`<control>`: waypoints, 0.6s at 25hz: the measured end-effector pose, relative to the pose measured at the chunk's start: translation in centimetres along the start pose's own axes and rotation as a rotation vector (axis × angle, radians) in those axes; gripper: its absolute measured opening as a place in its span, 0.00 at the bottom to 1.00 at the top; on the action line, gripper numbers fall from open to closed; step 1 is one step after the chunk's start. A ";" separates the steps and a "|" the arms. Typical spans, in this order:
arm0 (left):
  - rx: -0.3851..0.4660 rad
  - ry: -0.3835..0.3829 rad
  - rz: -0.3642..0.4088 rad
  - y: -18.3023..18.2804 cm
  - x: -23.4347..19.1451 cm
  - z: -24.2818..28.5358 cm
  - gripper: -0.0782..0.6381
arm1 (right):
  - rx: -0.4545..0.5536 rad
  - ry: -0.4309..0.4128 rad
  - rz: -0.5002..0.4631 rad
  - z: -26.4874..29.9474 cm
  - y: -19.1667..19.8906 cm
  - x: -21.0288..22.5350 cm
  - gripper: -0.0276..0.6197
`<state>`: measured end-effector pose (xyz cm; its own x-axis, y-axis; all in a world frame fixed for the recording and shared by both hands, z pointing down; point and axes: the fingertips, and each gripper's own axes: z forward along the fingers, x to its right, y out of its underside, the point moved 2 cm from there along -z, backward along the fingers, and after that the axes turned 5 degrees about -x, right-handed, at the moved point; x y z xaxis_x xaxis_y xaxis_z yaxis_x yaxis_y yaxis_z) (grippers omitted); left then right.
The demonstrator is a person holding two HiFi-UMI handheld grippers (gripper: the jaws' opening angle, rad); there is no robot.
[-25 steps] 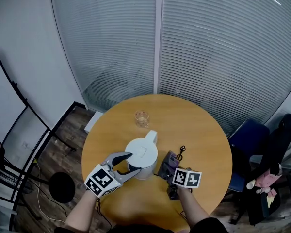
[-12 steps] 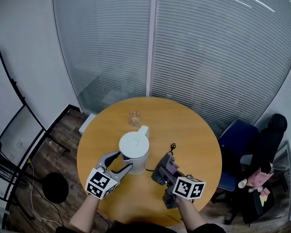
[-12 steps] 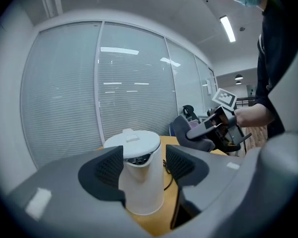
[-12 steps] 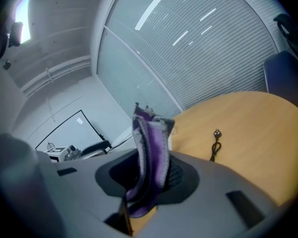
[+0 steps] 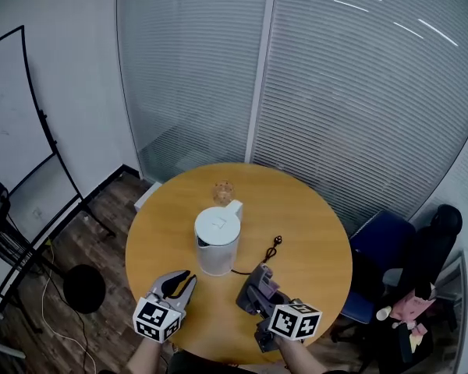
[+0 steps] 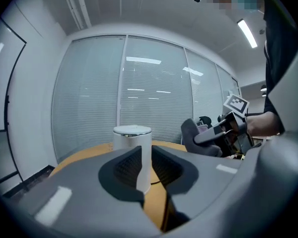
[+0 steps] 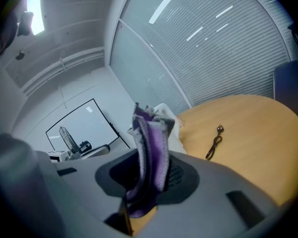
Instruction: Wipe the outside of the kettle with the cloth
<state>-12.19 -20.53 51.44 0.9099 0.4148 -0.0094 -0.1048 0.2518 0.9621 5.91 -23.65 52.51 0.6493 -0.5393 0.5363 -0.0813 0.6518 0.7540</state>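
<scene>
A white kettle [image 5: 217, 240] stands upright in the middle of the round wooden table [image 5: 312, 232], its black cord and plug [image 5: 271, 249] trailing to the right. My left gripper [image 5: 179, 285] hangs near the table's front edge, well short of the kettle. Its jaws are closing with nothing between them. In the left gripper view the kettle [image 6: 132, 138] shows through the narrow gap of my left gripper [image 6: 143, 168]. My right gripper [image 5: 249, 294] is shut on a purple-grey cloth [image 5: 259, 283], right of the kettle and nearer me. The right gripper view shows that cloth [image 7: 150, 148] bunched upright.
A small glass [image 5: 223, 192] stands beyond the kettle near the table's far edge. Frosted glass walls close off the back. A blue chair [image 5: 378, 255] with dark things on it is at the right, and a black stand base [image 5: 84, 288] is on the floor at the left.
My left gripper drew back from the kettle's handle towards me and its jaws narrowed. My right gripper lifted the cloth and pulled away from the kettle. The head view tilted up.
</scene>
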 end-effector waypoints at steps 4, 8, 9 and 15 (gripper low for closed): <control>-0.023 -0.008 -0.032 1.4 1.3 -1.5 0.15 | -0.006 -0.019 -0.029 -1.1 1.6 -1.5 0.19; -0.031 0.010 -0.057 2.3 2.0 -2.5 0.12 | -0.021 -0.009 -0.079 -1.6 3.5 -3.4 0.19; -0.031 0.021 -0.063 2.4 2.2 -2.8 0.12 | -0.024 0.000 -0.084 -1.7 4.0 -3.7 0.19; -0.055 0.070 -0.086 3.8 2.3 -6.6 0.12 | -0.003 0.072 -0.101 -1.5 5.6 -6.7 0.19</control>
<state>-13.16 -12.84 53.27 0.8863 0.4493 -0.1120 -0.0512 0.3354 0.9407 2.27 -15.57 52.62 0.7064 -0.5630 0.4291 -0.0102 0.5980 0.8014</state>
